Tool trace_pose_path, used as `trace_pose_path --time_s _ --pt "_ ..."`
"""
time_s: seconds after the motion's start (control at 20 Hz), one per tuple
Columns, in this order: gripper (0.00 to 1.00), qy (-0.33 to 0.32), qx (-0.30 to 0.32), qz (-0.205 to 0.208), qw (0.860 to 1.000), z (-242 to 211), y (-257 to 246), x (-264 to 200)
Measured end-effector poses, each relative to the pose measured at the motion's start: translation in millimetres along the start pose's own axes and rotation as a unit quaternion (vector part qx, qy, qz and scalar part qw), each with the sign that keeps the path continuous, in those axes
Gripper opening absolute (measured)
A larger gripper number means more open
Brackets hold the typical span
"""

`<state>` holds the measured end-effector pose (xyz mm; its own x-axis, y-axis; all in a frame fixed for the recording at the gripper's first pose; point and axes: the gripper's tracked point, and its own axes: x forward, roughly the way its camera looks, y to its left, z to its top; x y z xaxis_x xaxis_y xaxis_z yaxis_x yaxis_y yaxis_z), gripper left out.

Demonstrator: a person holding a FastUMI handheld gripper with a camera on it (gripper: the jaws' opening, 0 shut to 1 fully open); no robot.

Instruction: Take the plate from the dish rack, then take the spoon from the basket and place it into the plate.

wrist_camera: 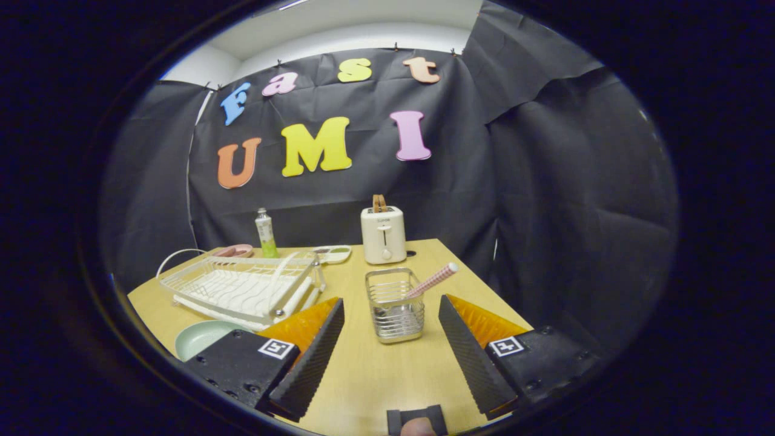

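Two containers matter on my table (375,375). One is the wire basket (395,306), standing upright just ahead of my fingers and in line with the gap between them; the spoon (432,281) stands in it, its checked pink handle leaning out over the rim toward the right. The other is the white dish rack (242,289), off to the left beyond my left finger, and I can make out no dishes in it. The pale green plate (203,336) lies flat on the table just in front of the rack, partly hidden behind my left finger.

My gripper (390,345) is spread wide, holding nothing; both fingers stay short of the basket and touch neither it nor the spoon.

Farther back a cream toaster (383,235) stands near the table's far edge, with a small bottle (265,233), a pink dish (235,250) and a small tray (332,252) to its left. Writing on the toaster's top is too small for me to read.
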<state>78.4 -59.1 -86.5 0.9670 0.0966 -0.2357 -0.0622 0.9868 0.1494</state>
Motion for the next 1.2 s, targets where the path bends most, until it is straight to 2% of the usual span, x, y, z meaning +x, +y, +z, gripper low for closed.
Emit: trace_pose_path --time_s 0.15,0.3,0.35,0.5,0.6,0.65,0.85,0.9,1.0,1.2 --pt "0.98 -0.002 -0.003 0.005 1.000 -2.3 -17.6 33.6" --pt "0.81 -0.013 -0.001 0.014 1.000 6.4 -25.1 60.1" --pt "0.79 -0.011 0.007 0.024 1.000 8.8 -22.9 64.4" --pt "0.59 0.006 0.020 0.042 0.999 7.8 -17.4 78.2" --pt "0.48 0.016 0.025 0.040 0.999 9.9 -16.9 81.8" --pt "0.45 0.019 0.031 0.044 0.998 12.6 -14.3 81.4" --pt "0.26 0.048 0.064 0.094 0.992 19.2 6.7 75.4" --pt "0.19 0.055 0.070 0.093 0.992 19.9 7.5 76.1" --pt "0.13 0.058 0.062 0.086 0.993 26.1 4.7 74.2" --pt "0.11 0.053 0.052 0.078 0.994 51.5 1.8 57.3"
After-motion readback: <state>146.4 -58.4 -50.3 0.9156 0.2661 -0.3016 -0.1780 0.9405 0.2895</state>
